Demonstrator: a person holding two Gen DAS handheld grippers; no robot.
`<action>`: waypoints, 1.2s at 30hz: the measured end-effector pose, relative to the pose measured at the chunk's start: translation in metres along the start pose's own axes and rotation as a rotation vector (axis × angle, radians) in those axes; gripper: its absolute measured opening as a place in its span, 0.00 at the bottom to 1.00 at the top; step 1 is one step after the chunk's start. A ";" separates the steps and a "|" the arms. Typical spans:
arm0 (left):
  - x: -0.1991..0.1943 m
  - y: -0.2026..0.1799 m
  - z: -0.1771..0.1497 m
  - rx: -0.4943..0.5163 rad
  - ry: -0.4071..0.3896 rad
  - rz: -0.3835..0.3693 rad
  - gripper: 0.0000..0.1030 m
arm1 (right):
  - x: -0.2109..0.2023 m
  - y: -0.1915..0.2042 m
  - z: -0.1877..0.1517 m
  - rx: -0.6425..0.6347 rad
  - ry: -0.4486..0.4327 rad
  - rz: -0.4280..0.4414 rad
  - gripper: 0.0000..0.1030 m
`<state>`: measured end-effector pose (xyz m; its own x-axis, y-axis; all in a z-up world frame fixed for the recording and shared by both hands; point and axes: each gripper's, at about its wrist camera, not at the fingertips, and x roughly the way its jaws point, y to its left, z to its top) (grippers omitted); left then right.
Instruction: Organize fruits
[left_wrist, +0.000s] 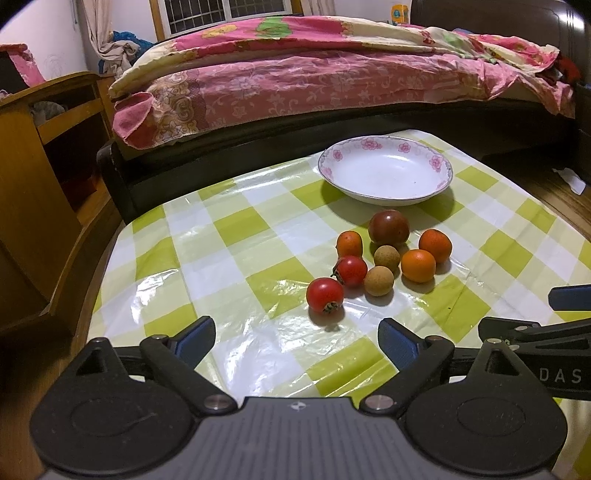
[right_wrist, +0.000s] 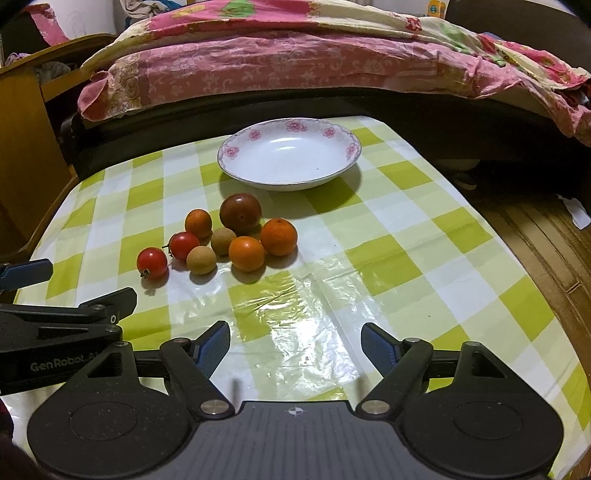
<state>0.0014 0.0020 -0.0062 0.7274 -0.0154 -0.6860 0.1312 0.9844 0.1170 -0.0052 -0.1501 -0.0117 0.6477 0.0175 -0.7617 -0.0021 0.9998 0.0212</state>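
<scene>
Here, a table with a shiny plastic cloth of green, white and pale yellow squares (left_wrist: 258, 229) is filling most of both views. A white round dish with pink flowers on its rim (left_wrist: 386, 170) is sitting on the cloth, and it is holding nothing.

Just in front of the dish, a bunch of small fruits is lying on the cloth. A dark red-brown round tomato (left_wrist: 389, 227) is lying closest to the dish. Three small orange fruits (left_wrist: 418, 265) are resting around it, with two little tan-brown round fruits (left_wrist: 378, 281) between them. Two bright red cherry tomatoes (left_wrist: 325, 294) are lying farthest from the dish, on the left of the bunch.

Behind the dish, a bed with a pink flowery blanket (left_wrist: 295, 85) is stretching across the room. A yellow-brown wooden cabinet (left_wrist: 48, 155) is standing far to the left of the dish, and a window with a metal grille (left_wrist: 225, 11) is showing behind the bed.

The left gripper (left_wrist: 297, 339) is hanging in front of the fruits with its blue-tipped fingers spread wide and holding nothing. The right gripper (right_wrist: 295, 345) is also spread wide and holding nothing.

White letters reading "GenRobot" are showing on the left gripper's side in the right wrist view, and "DAS" is showing on the right gripper's side in the left wrist view.
</scene>
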 end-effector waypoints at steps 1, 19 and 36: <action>0.001 0.001 0.000 0.000 -0.001 -0.001 0.96 | 0.001 0.000 0.001 -0.001 0.000 0.004 0.73; 0.041 0.004 0.010 0.099 -0.015 -0.112 0.80 | 0.035 -0.002 0.030 -0.082 0.018 0.119 0.60; 0.070 0.011 0.018 0.146 0.036 -0.225 0.62 | 0.067 -0.001 0.043 -0.110 0.079 0.223 0.38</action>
<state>0.0663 0.0084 -0.0399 0.6445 -0.2224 -0.7315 0.3850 0.9210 0.0592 0.0712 -0.1502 -0.0352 0.5603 0.2337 -0.7946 -0.2235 0.9664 0.1267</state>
